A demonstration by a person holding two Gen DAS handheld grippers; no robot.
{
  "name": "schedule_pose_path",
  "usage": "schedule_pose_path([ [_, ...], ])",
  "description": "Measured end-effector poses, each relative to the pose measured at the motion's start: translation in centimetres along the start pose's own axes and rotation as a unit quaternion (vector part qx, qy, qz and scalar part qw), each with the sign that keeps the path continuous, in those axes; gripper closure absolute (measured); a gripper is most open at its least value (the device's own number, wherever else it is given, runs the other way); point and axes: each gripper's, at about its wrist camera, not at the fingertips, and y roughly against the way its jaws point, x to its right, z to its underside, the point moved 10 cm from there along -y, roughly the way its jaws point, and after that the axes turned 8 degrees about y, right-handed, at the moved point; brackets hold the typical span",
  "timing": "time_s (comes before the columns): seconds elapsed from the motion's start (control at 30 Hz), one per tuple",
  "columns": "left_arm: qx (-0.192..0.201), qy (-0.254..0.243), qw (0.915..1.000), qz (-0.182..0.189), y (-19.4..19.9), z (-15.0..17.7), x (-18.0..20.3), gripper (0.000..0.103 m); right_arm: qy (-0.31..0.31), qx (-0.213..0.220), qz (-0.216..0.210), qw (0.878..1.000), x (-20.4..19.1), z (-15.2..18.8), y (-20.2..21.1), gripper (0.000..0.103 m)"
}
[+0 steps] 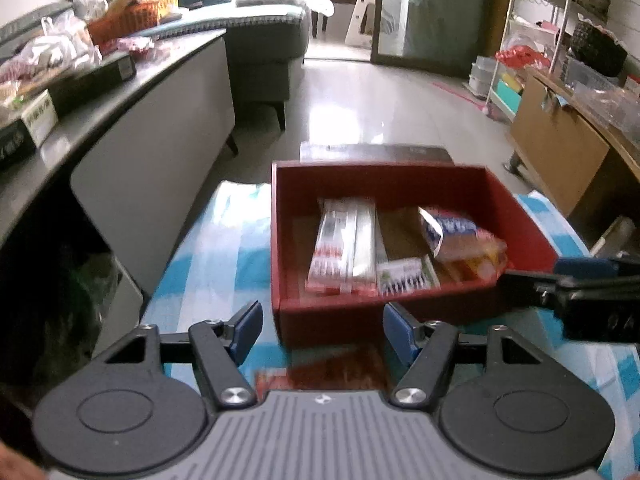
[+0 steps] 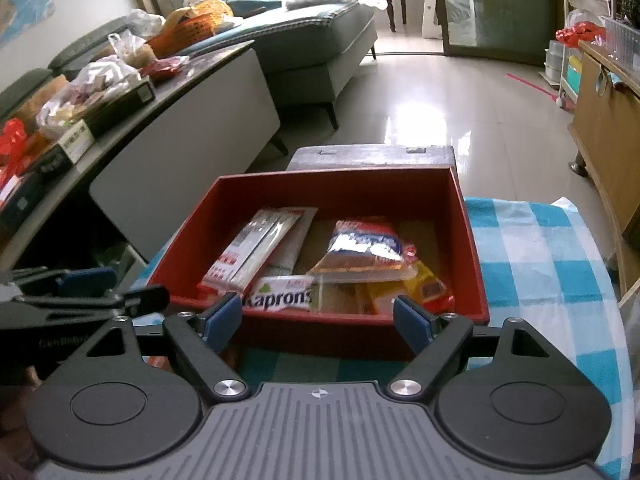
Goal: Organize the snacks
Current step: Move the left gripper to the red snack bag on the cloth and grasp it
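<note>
A red open box (image 1: 520, 216) (image 2: 468, 236) sits on a blue-and-white checked cloth (image 1: 212, 256) (image 2: 536, 248). Inside lie a long red-and-silver packet (image 1: 344, 248) (image 2: 256, 248), a green-and-white "Kaprons" packet (image 1: 408, 276) (image 2: 284, 298), a clear blue-and-red bag (image 1: 460, 236) (image 2: 364, 252) and orange-yellow packets (image 2: 424, 288). My left gripper (image 1: 322, 330) is open just short of the box's near wall, nothing between its blue pads. My right gripper (image 2: 318, 318) is open at the near wall too, holding nothing. The right gripper also shows at the right edge of the left wrist view (image 1: 568, 280).
A low grey table (image 1: 120, 92) (image 2: 168, 80) on the left carries bags, boxes and an orange basket (image 2: 192, 28). A grey sofa (image 2: 312, 36) stands behind it. A dark lid (image 2: 372, 156) lies beyond the box. Wooden cabinet (image 1: 560, 148) and shelves stand on the right.
</note>
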Motion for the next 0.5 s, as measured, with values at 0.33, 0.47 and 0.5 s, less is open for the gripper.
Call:
schedule_pose_path([
  [0.33, -0.041, -0.044, 0.998, 0.02, -3.3, 2.3, 1.0, 0.04, -0.012, -0.005, -0.013, 1.0, -0.9, 2.5, 2.3, 0.014],
  [0.47, -0.065, -0.036, 0.9969, 0.026, -5.2, 2.6, 1.0, 0.04, -0.016, -0.006, -0.015, 1.0, -0.4, 2.9, 2.6, 0.013],
  [0.5, -0.073, -0.037, 0.9964, 0.025, -5.6, 2.9, 0.9, 0.04, -0.017, -0.008, -0.014, 1.0, -0.3, 3.0, 2.6, 0.013],
])
